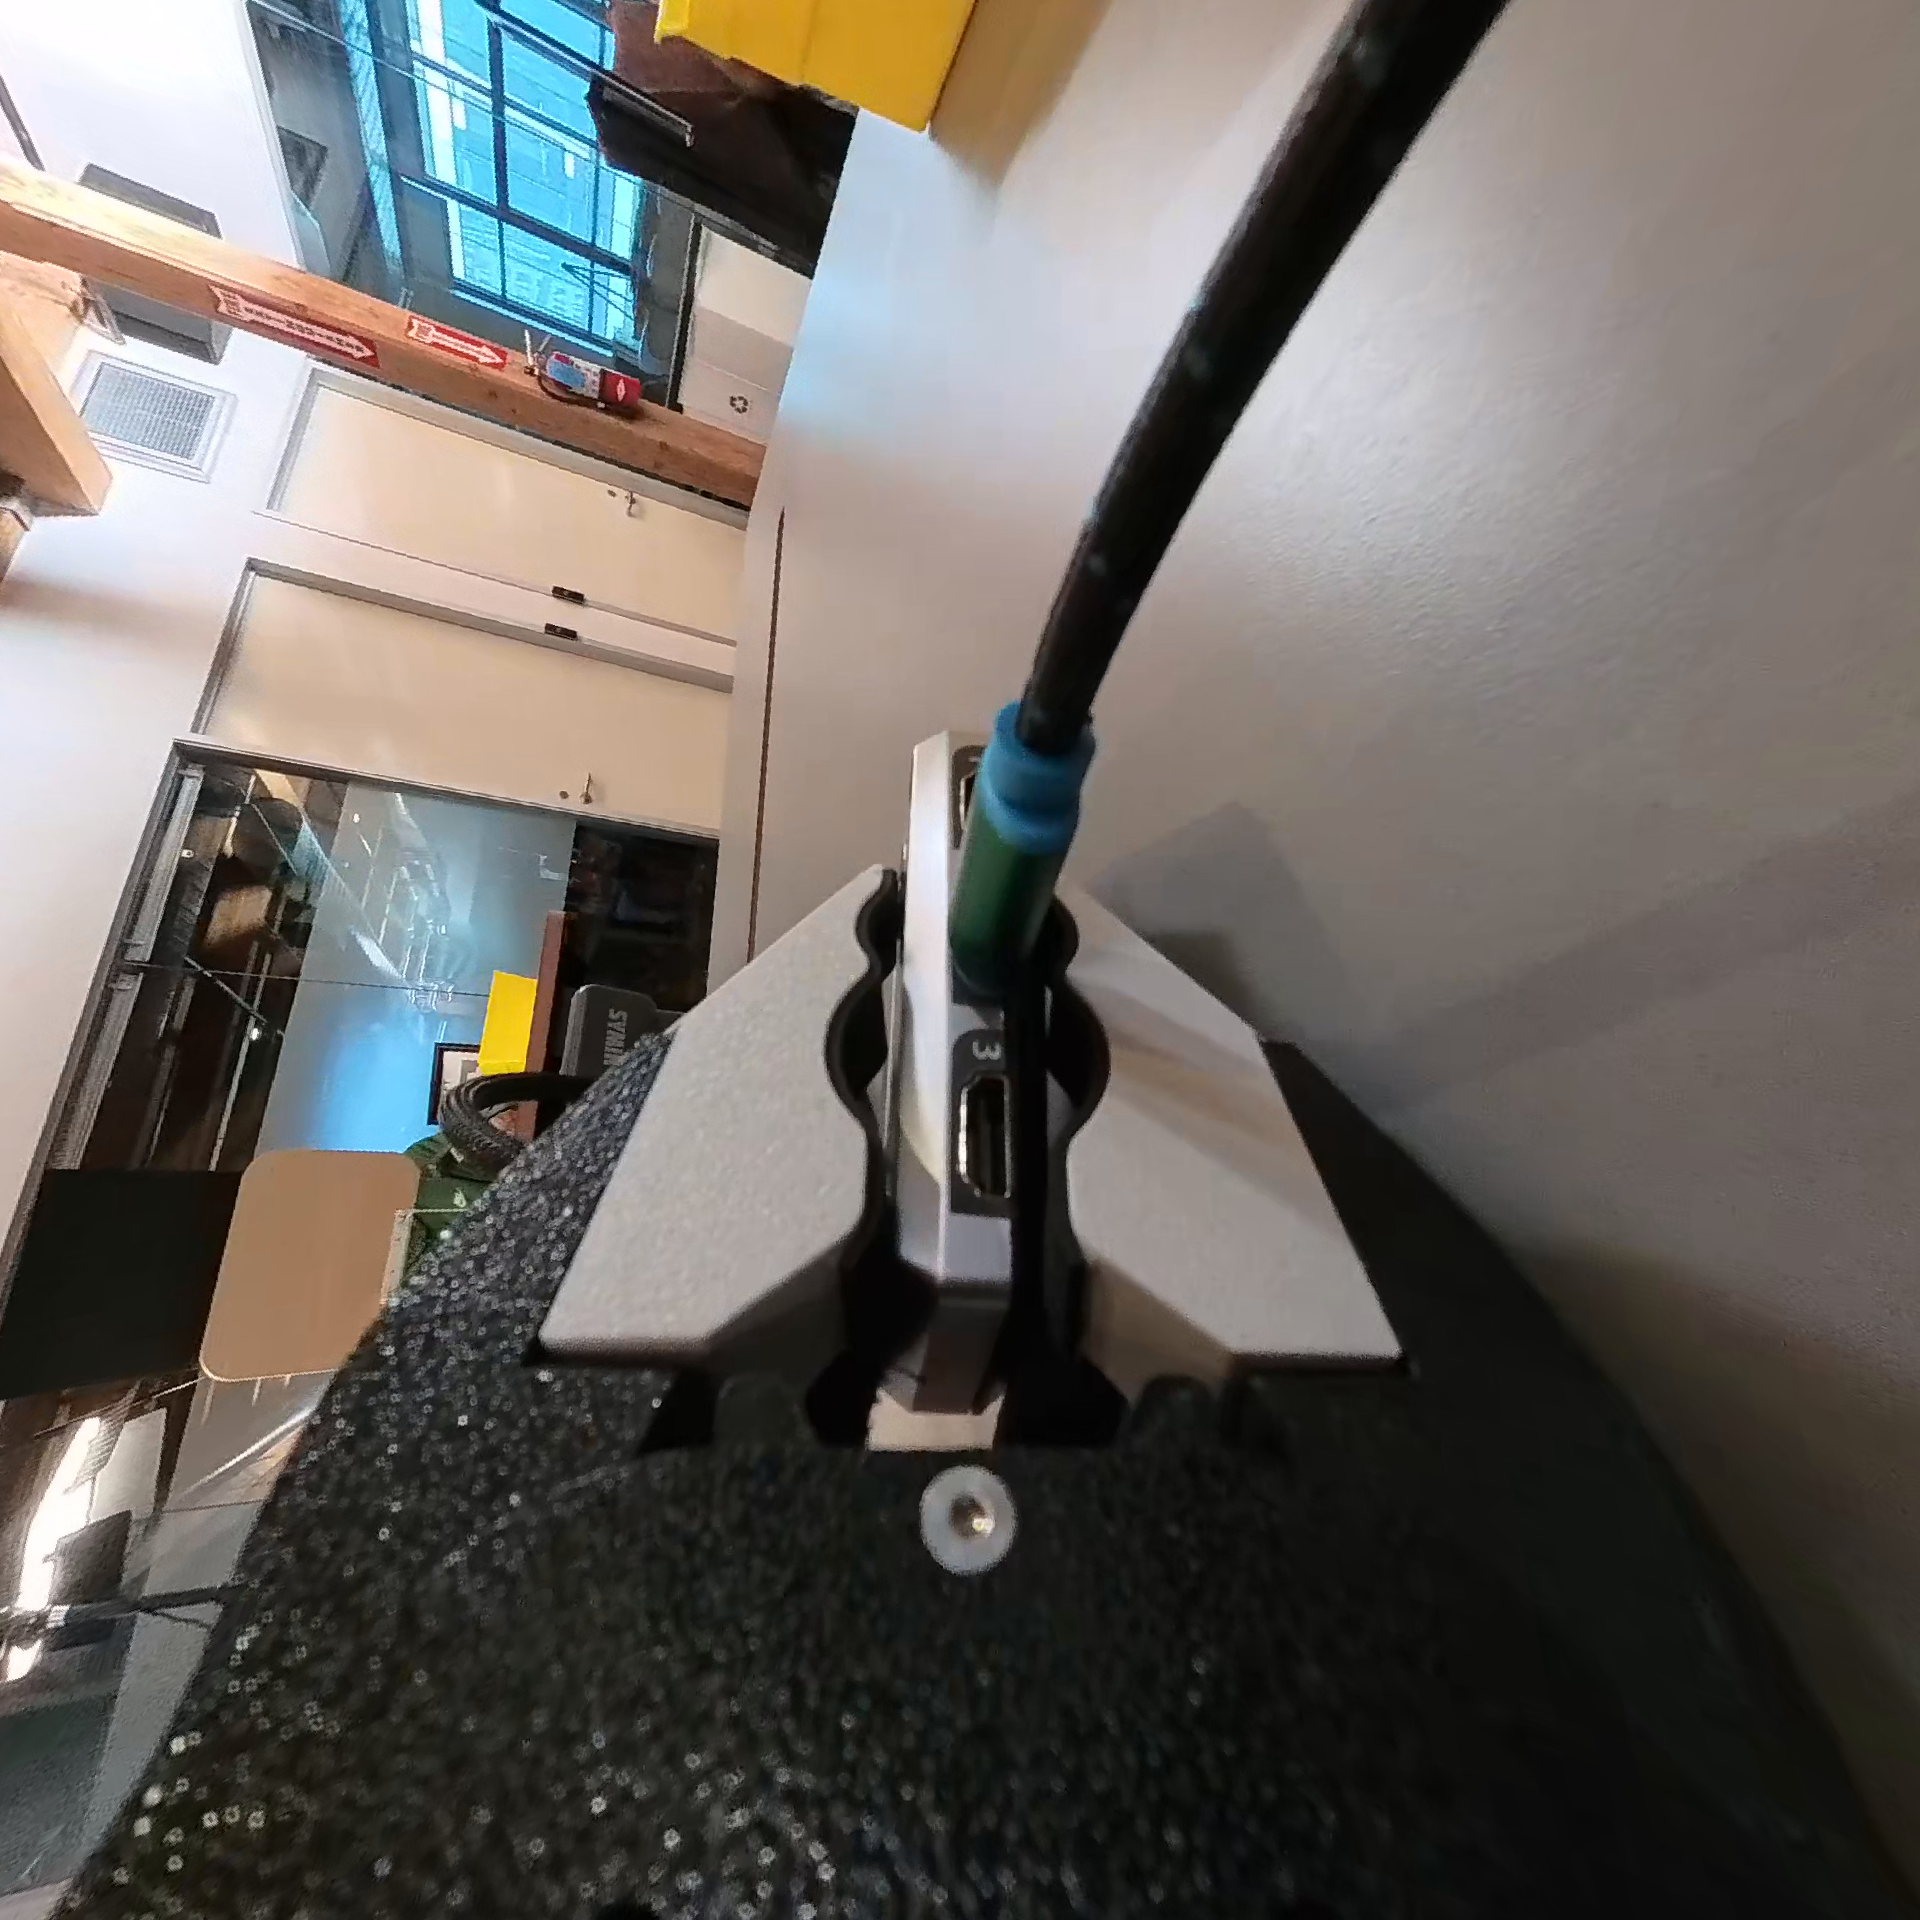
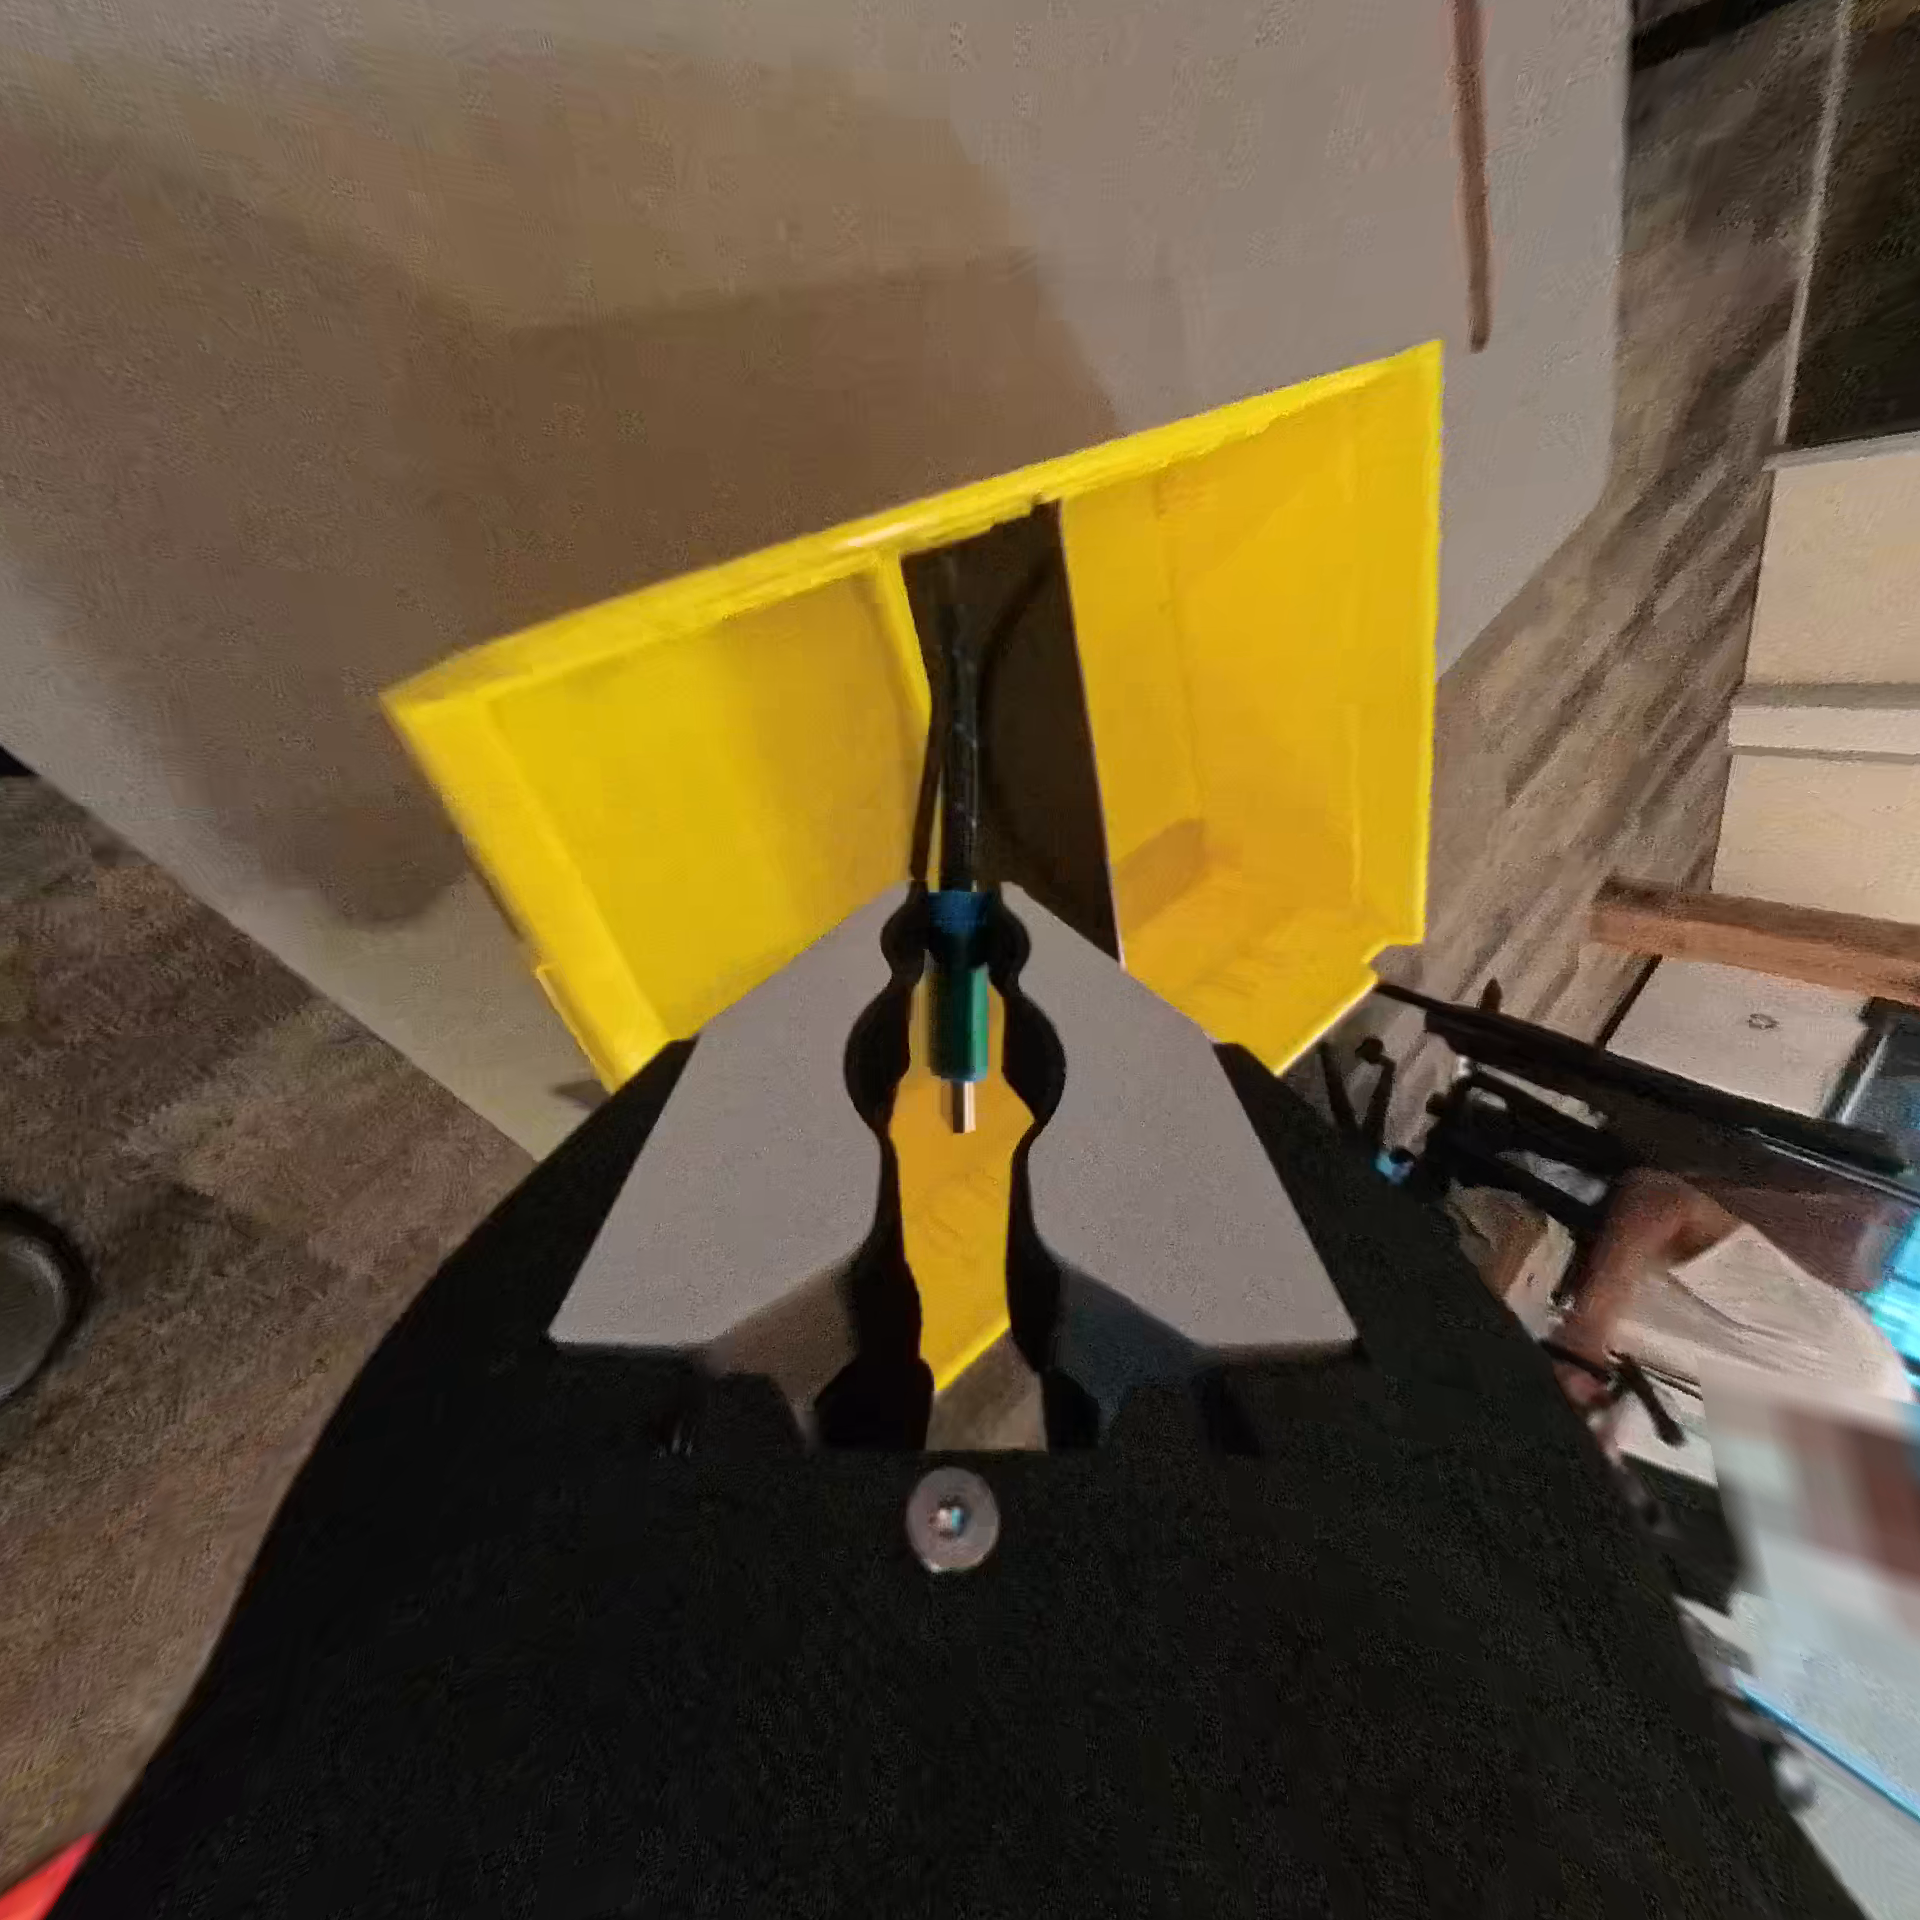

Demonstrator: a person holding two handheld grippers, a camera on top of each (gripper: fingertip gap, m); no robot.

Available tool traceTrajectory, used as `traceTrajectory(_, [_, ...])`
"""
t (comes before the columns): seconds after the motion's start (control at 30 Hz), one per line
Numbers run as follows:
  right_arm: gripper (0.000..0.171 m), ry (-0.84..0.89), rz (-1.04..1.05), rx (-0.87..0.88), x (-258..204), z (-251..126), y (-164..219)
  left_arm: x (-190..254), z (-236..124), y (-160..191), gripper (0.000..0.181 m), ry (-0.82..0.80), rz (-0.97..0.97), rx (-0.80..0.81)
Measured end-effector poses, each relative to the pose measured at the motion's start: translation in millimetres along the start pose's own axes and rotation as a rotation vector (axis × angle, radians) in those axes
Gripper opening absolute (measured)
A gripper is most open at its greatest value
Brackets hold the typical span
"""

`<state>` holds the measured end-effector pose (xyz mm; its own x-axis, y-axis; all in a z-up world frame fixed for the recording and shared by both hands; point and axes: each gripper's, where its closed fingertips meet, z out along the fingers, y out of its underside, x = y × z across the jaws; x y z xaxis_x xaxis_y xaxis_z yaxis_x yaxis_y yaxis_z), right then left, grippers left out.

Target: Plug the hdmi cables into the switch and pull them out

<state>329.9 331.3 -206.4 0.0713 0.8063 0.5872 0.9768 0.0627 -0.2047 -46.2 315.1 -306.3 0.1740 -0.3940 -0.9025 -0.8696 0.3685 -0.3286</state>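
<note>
Left gripper (image 1: 971, 1049) pinches a silver HDMI switch (image 1: 930, 1039) between its grey fingers (image 1: 727, 1143), holding the slim metal box edge-on above a white table (image 1: 1455, 520). Its dark port strip faces the camera — one empty port (image 1: 987, 1143) near the wrist, and farther out a green plug (image 1: 995, 894) with a blue collar seated in the next one, its black cable (image 1: 1164, 416) arching up and away. Right gripper (image 2: 961, 935) is pressed onto a second green HDMI plug (image 2: 954, 1023), blue-collared too, bare metal tip pointing back toward the wrist — its black cord runs into a yellow bin (image 2: 675, 748) lying beyond on the table.
</note>
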Motion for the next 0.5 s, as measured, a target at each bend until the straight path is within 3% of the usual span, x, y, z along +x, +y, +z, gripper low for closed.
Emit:
traceTrajectory(0.13, [0.010, -0.031, -0.029, -0.173, -13, 43, 27, 0, 0, 1, 0.025, -0.003, 0.001, -0.009])
traceTrajectory(0.17, [0.018, -0.052, 0.013, -0.183, -17, 47, 29, 0, 0, 1, 0.024, -0.003, 0.001, -0.011])
traceTrajectory(0.23, [0.038, -0.090, 0.118, -0.220, -20, 42, 36, 0, 0, 2, 0.024, -0.004, 0.000, -0.014])
traceTrajectory(0.33, [0.045, 0.076, 0.160, -0.264, 5, 12, 37, 0, 0, 2, 0.024, -0.004, 0.001, -0.017])
traceTrajectory(0.4, [0.054, 0.230, 0.128, -0.180, 20, -10, 5, 0, 1, 1, 0.024, -0.003, 0.002, -0.018])
traceTrajectory(0.5, [0.054, 0.339, 0.005, 0.101, 14, -19, -92, 0, 1, 1, 0.024, 0.000, -0.001, -0.014])
